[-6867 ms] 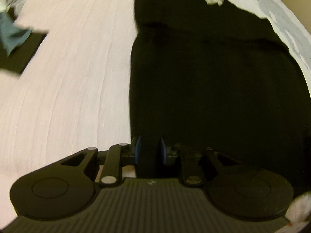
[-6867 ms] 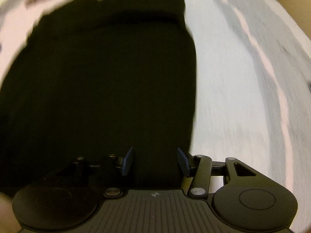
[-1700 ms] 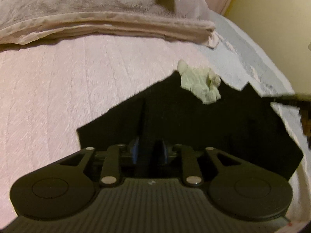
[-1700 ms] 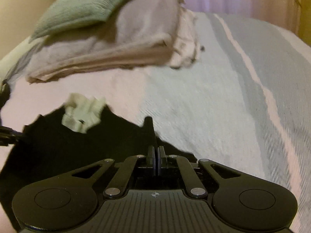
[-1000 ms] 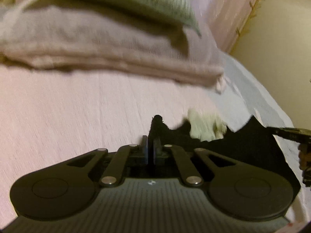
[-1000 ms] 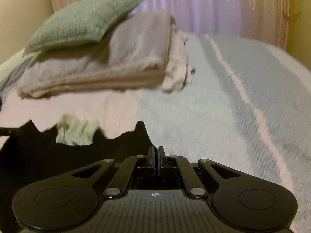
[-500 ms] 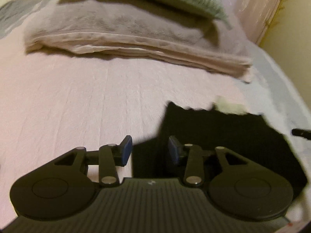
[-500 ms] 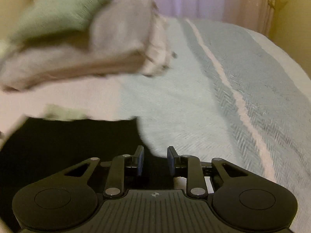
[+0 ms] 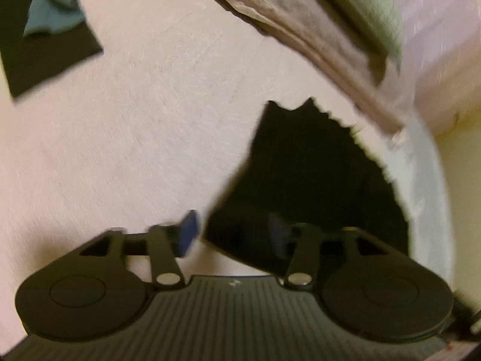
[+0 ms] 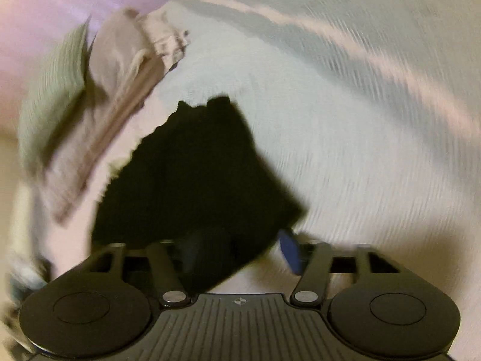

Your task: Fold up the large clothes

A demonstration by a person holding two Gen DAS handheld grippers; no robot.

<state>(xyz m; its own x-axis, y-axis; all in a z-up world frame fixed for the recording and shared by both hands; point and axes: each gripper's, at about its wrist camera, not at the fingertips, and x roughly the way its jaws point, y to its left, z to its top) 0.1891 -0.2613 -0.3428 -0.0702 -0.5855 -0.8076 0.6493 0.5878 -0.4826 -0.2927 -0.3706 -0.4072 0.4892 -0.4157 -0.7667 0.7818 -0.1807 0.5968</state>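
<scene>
Left gripper (image 9: 233, 231): angled down, jaws opening, clamping nothing; black garment (image 9: 312, 186) at 1 o'clock.
Right gripper (image 10: 240, 251): angled down, jaws opening, clear of cloth; garment at 11 o'clock.

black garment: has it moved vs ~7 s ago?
Yes. The black garment is folded shorter, its near end brought up toward the folded blanket stack.

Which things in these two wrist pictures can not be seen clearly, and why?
- Black garment: its near edge is hidden behind the left gripper in the left wrist view; its folds are lost in the dark.
- Folded blankets: smeared by motion blur in the right wrist view.
- Teal cloth: cut off by the top left edge of the left wrist view.
</scene>
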